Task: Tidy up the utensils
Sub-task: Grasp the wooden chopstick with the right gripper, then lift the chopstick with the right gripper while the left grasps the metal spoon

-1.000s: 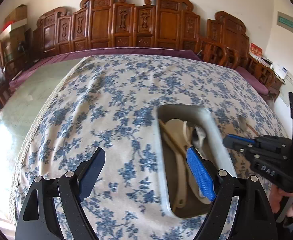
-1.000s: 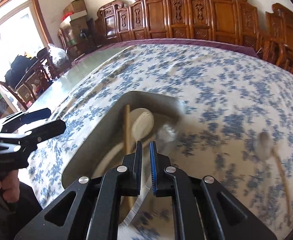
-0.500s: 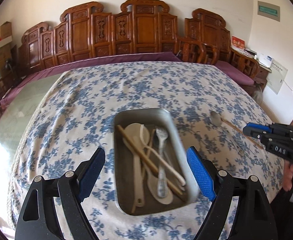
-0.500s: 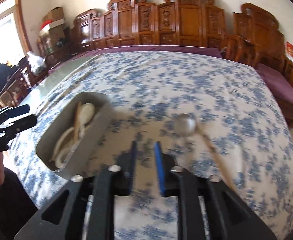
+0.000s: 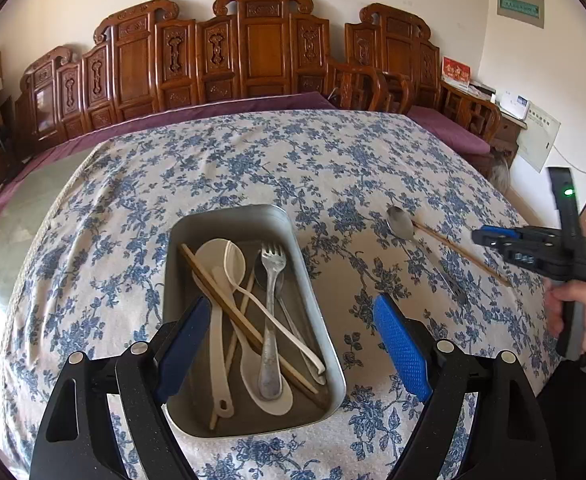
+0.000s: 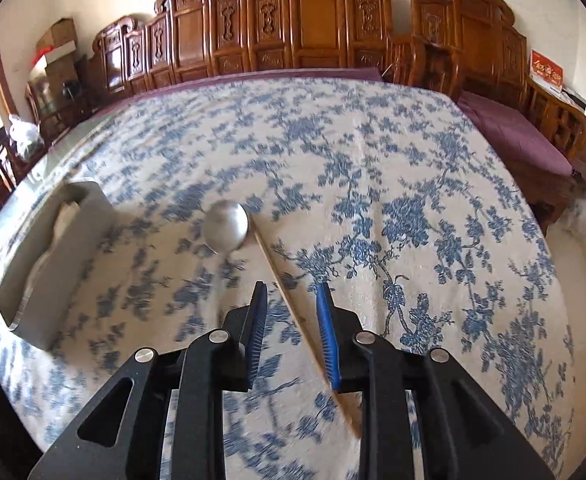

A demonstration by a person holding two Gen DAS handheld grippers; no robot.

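Note:
A grey metal tray [image 5: 307,292] on the blue-flowered tablecloth holds white plastic spoons, a metal fork [image 5: 271,320], a metal spoon and wooden chopsticks. My left gripper [image 5: 293,344] is open and empty, hovering above the tray's near end. To the tray's right a metal spoon [image 5: 401,222] and one wooden chopstick [image 5: 461,252] lie on the cloth. My right gripper [image 6: 291,300] is open and empty, just above that chopstick [image 6: 293,312], which runs between its fingers; the spoon bowl [image 6: 226,226] lies ahead on the left. The right gripper also shows in the left wrist view [image 5: 483,238].
The tray [image 6: 49,260] is at the left in the right wrist view. Carved wooden chairs [image 5: 253,56] line the table's far side. The table's right edge [image 5: 533,240] is near the loose utensils.
My right gripper moved from over the tray rightwards to the loose chopstick and opened. My left gripper swung to centre over the tray and stayed open.

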